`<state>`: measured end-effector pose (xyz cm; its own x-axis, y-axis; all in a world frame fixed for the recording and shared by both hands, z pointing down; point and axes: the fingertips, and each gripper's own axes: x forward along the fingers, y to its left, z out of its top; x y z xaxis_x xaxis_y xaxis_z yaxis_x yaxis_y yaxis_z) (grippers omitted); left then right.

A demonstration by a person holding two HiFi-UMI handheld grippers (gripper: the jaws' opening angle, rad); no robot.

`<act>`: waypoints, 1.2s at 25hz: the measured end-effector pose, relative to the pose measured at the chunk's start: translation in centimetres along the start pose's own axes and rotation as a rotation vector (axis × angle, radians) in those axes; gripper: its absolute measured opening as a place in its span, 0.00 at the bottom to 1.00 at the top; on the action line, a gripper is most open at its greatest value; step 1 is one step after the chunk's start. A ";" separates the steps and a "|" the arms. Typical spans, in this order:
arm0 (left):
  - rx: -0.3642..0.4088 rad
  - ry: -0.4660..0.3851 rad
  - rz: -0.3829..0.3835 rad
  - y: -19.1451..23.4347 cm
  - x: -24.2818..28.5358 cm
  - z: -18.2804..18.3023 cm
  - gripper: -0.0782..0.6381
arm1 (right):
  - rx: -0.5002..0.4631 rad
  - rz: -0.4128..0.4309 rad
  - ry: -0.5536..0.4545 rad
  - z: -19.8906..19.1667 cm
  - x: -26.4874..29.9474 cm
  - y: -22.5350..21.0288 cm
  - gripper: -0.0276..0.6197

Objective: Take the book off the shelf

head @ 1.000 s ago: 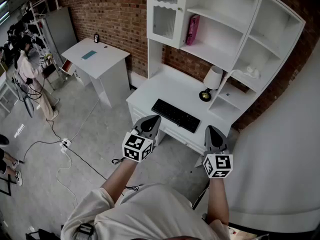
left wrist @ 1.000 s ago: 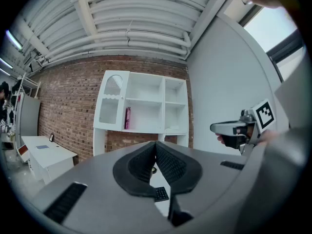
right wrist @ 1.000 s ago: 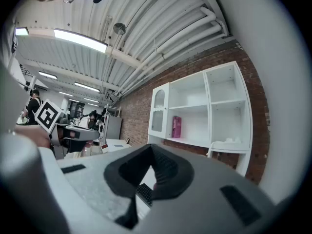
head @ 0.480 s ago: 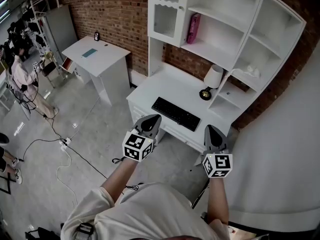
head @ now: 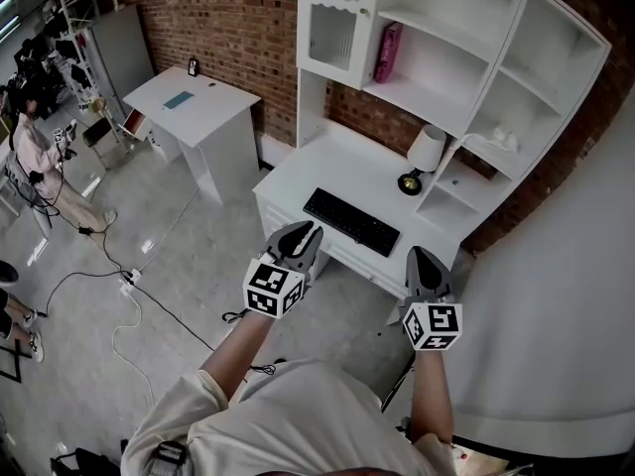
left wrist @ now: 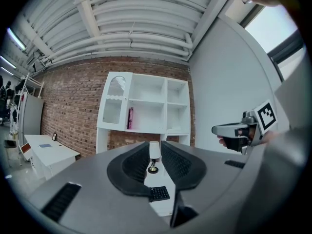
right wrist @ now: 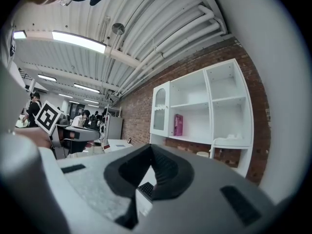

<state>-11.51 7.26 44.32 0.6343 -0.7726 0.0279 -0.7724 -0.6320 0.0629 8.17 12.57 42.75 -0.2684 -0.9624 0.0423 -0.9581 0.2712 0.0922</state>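
Hovering out in front of the desk [head: 332, 167], both tools sit level and well short of anything, so the reach hasn't really begun.

The pink book [head: 387, 53] stands upright on the shelf [head: 437, 102], in the far-left corner of the middle compartment. It sits hard against the side wall it shares with the glass-door cupboard [head: 332, 28].

The left gripper [head: 303, 231] has just been opening. Its jaws are only a little spread, with nothing between them; you just see the lamp [head: 425, 155] and keyboard [head: 352, 222] through the gap. The right gripper [head: 421, 256] has its tips pressed together and is empty too.

Stuff I'd worry about from here:

- That left gap looks too narrow for the book's thickness. Going in like that would probably shove the spine back or knock the book flat instead of catching it.
- The book hugs the wall on its left, so there's no obvious room for a jaw on that side. A sideways pinch could jam on the partition. Pinching the near edge from its free right side looks safer to me.
- It's a long reach across the desk, up and away, so a low elbow or sleeve could clip the lamp or drag over the keyboard.
- A thin upright book held only at one corner may swing or slip out on the way back.
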 end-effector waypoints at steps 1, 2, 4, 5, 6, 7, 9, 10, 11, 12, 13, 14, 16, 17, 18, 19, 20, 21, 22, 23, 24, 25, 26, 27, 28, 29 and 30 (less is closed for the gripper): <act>0.000 0.001 0.002 0.1 -0.1 0.0 0.21 | -0.003 0.004 0.003 -0.1 0.1 0.2 0.05; 0.000 0.001 0.005 0.2 -0.2 -0.1 0.23 | -0.004 0.007 0.006 -0.1 0.1 0.4 0.05; -0.002 0.001 0.009 0.5 -0.3 -0.2 0.28 | -0.004 0.008 0.012 -0.3 0.2 0.7 0.05; -0.004 0.000 0.010 0.6 -0.4 -0.2 0.29 | -0.003 0.008 0.016 -0.3 0.3 0.9 0.05; -0.007 -0.001 0.010 0.8 -0.6 -0.2 0.30 | -0.002 0.007 0.021 -0.4 0.4 1.1 0.05; -0.009 -0.002 0.011 1.0 -0.7 -0.1 0.31 | -0.002 0.007 0.025 -0.4 0.5 1.3 0.05; -0.014 -0.004 0.012 1.5 -0.9 -0.1 0.31 | -0.003 0.006 0.032 -0.4 0.8 1.6 0.05; -0.017 -0.004 0.012 1.7 -1.0 -0.1 0.31 | -0.003 0.005 0.035 -0.4 0.9 1.8 0.05; -0.019 -0.004 0.012 2.0 -1.1 -0.1 0.31 | -0.002 0.003 0.037 -0.4 1.0 2.1 0.05; -0.021 -0.003 0.011 2.2 -1.2 -0.2 0.31 | -0.002 0.002 0.039 -0.4 1.1 2.3 0.05; -0.022 -0.003 0.009 2.5 -1.3 -0.3 0.31 | -0.002 0.000 0.041 -0.5 1.2 2.6 0.05; -0.023 -0.001 0.007 2.7 -1.4 -0.4 0.31 | -0.002 -0.001 0.043 -0.5 1.3 2.9 0.05; -0.024 0.004 0.004 3.2 -1.6 -0.6 0.31 | -0.002 -0.004 0.046 -0.6 1.5 3.4 0.05; -0.024 0.007 0.003 3.5 -1.7 -0.8 0.31 | -0.003 -0.006 0.048 -0.6 1.7 3.7 0.05; -0.024 0.010 0.001 3.8 -1.8 -0.9 0.31 | -0.003 -0.009 0.050 -0.7 1.8 4.0 0.05; -0.025 0.013 -0.001 4.1 -1.9 -1.0 0.31 | -0.003 -0.012 0.052 -0.7 1.9 4.2 0.05; -0.025 0.016 -0.003 4.3 -2.0 -1.1 0.31 | -0.003 -0.016 0.054 -0.8 2.0 4.5 0.05; -0.026 0.019 -0.007 4.6 -2.1 -1.2 0.31 | -0.001 -0.019 0.058 -0.8 2.1 4.8 0.05; -0.028 0.021 -0.011 4.9 -2.3 -1.4 0.31 | 0.000 -0.023 0.062 -0.9 2.2 5.1 0.05; -0.031 0.023 -0.015 5.2 -2.5 -1.5 0.31 | 0.001 -0.026 0.065 -1.0 2.3 5.5 0.05; -0.033 0.024 -0.019 5.5 -2.7 -1.6 0.31 | 0.001 -0.031 0.067 -1.0 2.4 5.9 0.05; -0.033 0.025 -0.024 5.8 -2.9 -1.8 0.31 | 0.000 -0.035 0.069 -1.0 2.4 6.3 0.05; -0.034 0.028 -0.029 6.1 -3.1 -2.0 0.31 | -0.001 -0.040 0.070 -1.1 2.5 6.7 0.05; -0.034 0.032 -0.034 6.4 -3.3 -2.2 0.31 | -0.002 -0.045 0.071 -1.2 2.5 7.1 0.05; -0.036 0.036 -0.038 6.6 -3.6 -2.5 0.31 | -0.002 -0.049 0.072 -1.2 2.5 7.5 0.05; -0.038 0.041 -0.041 6.9 -3.8 -2.7 0.31 | -0.003 -0.053 0.073 -1.3 2.5 7.9 0.05; -0.041 0.045 -0.044 7.1 -3.9 -2.9 0.31 | -0.002 -0.058 0.073 -1.3 2.5 8.1 0.05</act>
<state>-19.43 5.97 47.59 0.6689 -0.7401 0.0694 -0.7426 -0.6613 0.1055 -0.15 12.39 44.92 -0.2046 -0.9727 0.1096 -0.9715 0.2155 0.0988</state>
